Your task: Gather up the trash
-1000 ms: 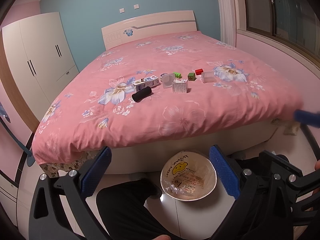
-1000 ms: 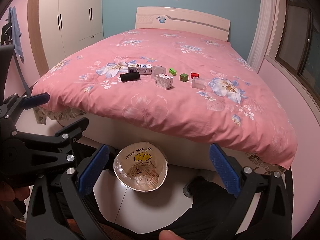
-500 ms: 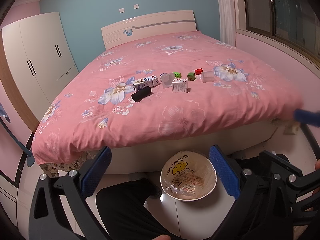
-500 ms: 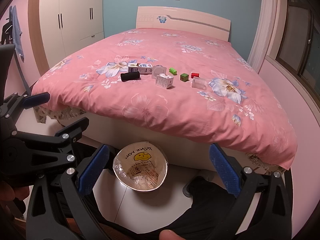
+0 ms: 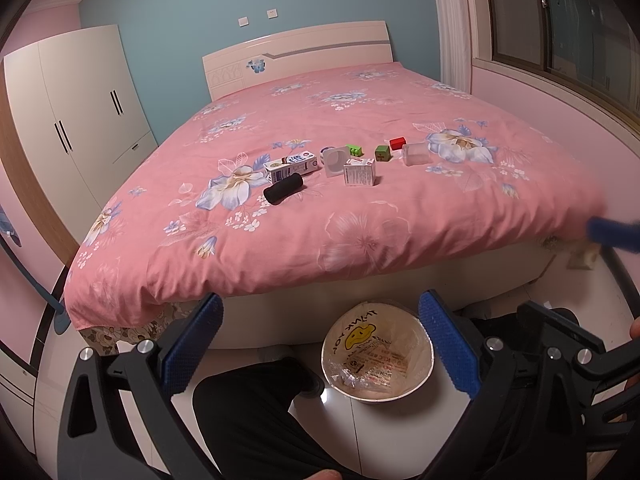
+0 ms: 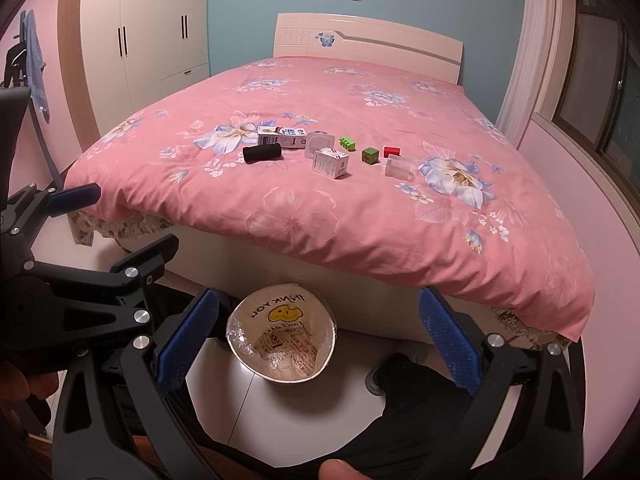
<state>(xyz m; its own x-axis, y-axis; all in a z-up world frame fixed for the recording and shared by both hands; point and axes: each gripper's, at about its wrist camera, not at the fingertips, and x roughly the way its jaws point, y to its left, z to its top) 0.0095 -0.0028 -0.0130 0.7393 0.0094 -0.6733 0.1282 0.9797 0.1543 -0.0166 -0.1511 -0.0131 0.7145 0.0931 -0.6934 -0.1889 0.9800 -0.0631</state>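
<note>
Below, both claws spread wide, empty: left gripper (image 5: 320,354), right gripper (image 6: 316,346). Trash bin (image 6: 328,350) on floor beside bed's foot edge; milk carton (image 5: 291,167), small box (image 5: 359,172) mid-bedspread (image 5: 360,240).

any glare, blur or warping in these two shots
Left wrist view: fisheye bends the bed edge, the floor shows a small glare spot beside the trash bin, and the right gripper's pad at far right is blurred. Right wrist view: same barrel warp, dim warm light, items sharp.

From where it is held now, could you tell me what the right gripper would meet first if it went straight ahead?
Probably the near edge of the pink bedspread, well short of the small white carton. The right gripper has open, empty jaws; depth is uncertain.
</note>
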